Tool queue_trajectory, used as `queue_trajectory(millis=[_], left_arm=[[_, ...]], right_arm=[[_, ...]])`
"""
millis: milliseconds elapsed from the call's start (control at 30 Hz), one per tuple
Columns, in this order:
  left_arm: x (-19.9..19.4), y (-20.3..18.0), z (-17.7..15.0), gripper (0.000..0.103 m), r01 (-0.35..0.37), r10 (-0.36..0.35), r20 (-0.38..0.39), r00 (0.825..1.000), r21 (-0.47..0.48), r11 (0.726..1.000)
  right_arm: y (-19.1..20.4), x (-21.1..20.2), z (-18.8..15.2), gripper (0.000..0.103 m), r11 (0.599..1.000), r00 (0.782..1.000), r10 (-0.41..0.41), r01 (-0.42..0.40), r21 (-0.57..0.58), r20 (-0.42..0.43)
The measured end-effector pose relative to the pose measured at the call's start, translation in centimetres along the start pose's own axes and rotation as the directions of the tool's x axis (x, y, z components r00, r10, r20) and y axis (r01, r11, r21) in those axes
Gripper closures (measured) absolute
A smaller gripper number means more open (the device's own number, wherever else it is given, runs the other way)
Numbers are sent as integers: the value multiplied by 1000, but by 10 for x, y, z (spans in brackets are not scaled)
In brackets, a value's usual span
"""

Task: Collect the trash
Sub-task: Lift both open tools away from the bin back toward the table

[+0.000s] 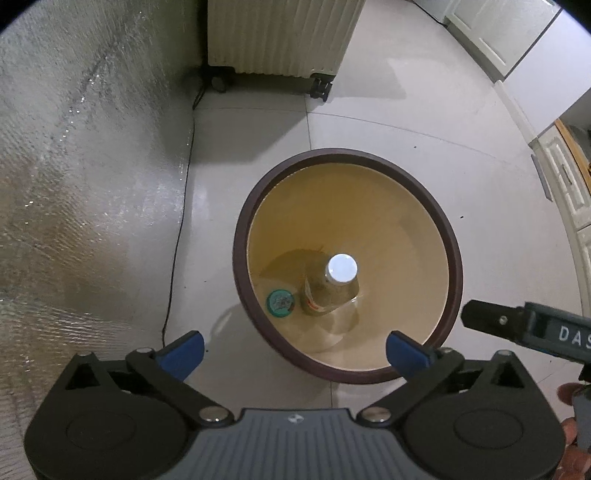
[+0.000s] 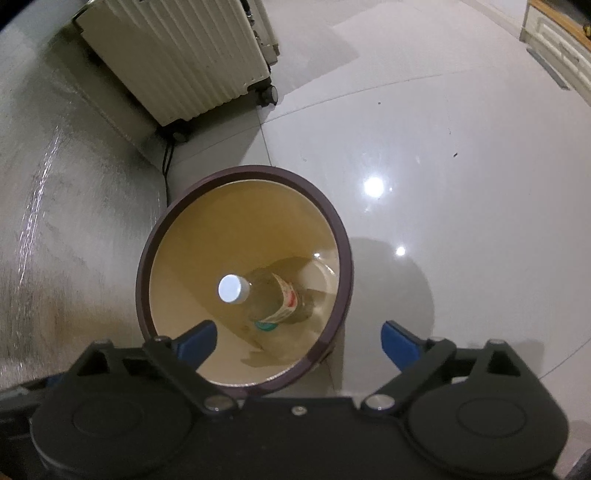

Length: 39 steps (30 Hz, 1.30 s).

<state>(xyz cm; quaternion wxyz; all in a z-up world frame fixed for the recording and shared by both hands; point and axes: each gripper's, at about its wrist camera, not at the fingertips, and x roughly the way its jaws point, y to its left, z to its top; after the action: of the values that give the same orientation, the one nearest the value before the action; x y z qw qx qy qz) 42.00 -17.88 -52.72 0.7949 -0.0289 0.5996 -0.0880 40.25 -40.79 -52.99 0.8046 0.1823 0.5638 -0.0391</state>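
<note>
From the left wrist, the left gripper [image 1: 295, 349] gapes wide and empty above the bin [image 1: 456, 258], a white-capped bottle [image 1: 328, 286] leaning inside ahead of its jaws; the right wrist shows the right gripper [image 2: 299, 341] equally spread, empty, bottle [image 2: 273, 295] ahead.

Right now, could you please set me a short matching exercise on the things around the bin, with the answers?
Things:
1. bottle
2. bin
3. suitcase
4. left claw

Descriptions:
A. cream, ribbed, on wheels by the silver wall
B. open, nothing between its blue pads
C. clear, white-capped, inside the bin beside a green lid
D. round, dark brown rim, tan inside, on the tiled floor

Pairs: 1-C, 2-D, 3-A, 4-B
</note>
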Motion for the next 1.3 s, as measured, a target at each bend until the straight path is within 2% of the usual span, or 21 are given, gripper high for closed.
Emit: queue_trajectory(millis=[100, 400, 767, 967, 1300], left_arm=[[-7, 1, 0, 0, 1, -1, 0, 1000, 5, 1000], [-38, 5, -10, 0, -52, 52, 25, 998, 18, 998], [-92, 13, -30, 0, -55, 53, 81, 995, 21, 998], [-146, 7, -43, 0, -25, 20, 174, 985, 25, 999], [-242, -18, -66, 0, -6, -21, 337, 941, 80, 997]], right_arm=[[1, -6, 0, 0, 1000, 1000, -14, 14, -24, 0], [0, -35, -11, 0, 994, 997, -65, 68, -80, 43], [13, -87, -34, 0, 987, 992, -91, 101, -123, 87], [16, -140, -45, 0, 983, 979, -106, 130, -127, 176], [20, -246, -71, 0, 984, 932, -98, 144, -109, 350]])
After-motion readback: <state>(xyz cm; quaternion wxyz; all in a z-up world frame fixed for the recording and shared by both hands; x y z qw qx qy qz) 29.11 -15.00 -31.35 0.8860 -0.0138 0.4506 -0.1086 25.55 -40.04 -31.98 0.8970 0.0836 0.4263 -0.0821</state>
